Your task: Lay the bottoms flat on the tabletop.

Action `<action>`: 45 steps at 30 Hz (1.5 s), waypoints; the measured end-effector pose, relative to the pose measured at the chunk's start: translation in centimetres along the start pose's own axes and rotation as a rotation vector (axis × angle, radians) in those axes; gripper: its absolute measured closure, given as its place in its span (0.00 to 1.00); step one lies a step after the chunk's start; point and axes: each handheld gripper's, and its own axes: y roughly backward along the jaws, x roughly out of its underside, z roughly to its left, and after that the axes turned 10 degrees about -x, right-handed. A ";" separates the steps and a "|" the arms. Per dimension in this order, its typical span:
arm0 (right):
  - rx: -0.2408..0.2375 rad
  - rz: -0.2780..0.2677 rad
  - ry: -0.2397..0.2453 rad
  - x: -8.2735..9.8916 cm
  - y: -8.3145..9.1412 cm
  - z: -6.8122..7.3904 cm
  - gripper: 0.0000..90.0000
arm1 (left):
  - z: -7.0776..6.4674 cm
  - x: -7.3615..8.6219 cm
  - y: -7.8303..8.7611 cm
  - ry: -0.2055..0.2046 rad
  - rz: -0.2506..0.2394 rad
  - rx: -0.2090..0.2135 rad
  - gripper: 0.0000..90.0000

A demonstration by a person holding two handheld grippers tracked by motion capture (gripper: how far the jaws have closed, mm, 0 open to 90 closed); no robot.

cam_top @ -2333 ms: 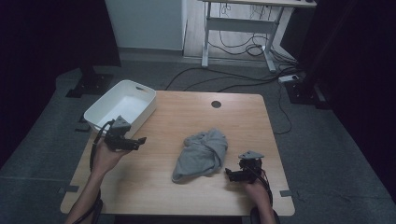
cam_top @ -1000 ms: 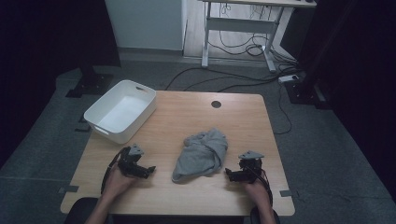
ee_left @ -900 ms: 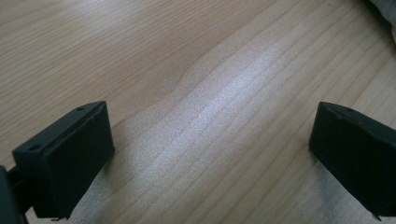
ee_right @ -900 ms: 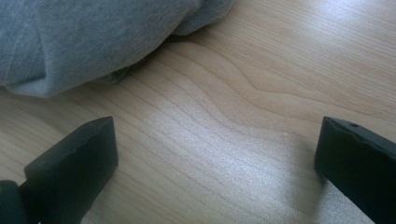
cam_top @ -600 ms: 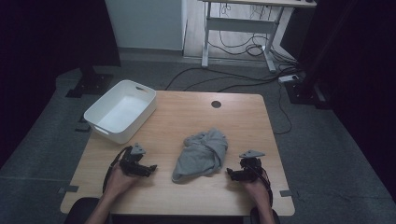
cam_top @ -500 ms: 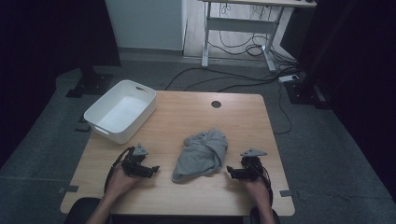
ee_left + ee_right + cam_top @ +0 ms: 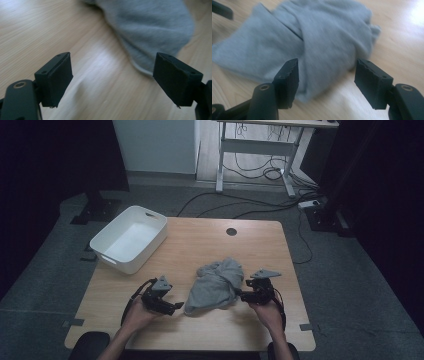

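Grey, soft and crumpled, a jersey cloth (image 7: 216,284) is lying in a heap on the near middle of the light wooden table (image 7: 200,245), between the 2 grippers. No brand, label or writing can be read on any of it.

The left gripper (image 7: 176,307) is sitting just left of the cloth's near corner; in the left gripper view its jaws are standing wide, with bare wood between them and the cloth's hem (image 7: 140,67) just beyond the right-hand pad. The right gripper (image 7: 240,295) is reaching the cloth's right edge; in the right gripper view its jaws are standing fairly wide, with a fold of cloth (image 7: 324,50) lying between them and neither pad pressing on it. Both pairs of jaws have just been closing, the right pair further.

Against the frame from 1 second ago, both hands are sitting closer to the cloth, the left having travelled right along the near edge, while the cloth itself is lying as it did.

A white rectangular plastic bin (image 7: 150,232) is standing at the far left corner, and a round cable hole (image 7: 231,231) is showing at the far edge. Beyond, grey carpet (image 7: 350,285), black cables (image 7: 250,210) and a white desk frame (image 7: 255,147) are showing in a dim room.
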 end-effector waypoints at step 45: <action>0.178 0.065 -0.123 2.7 5.6 -2.2 0.47 | 2.7 -1.4 2.4 -0.076 -0.018 -0.036 0.42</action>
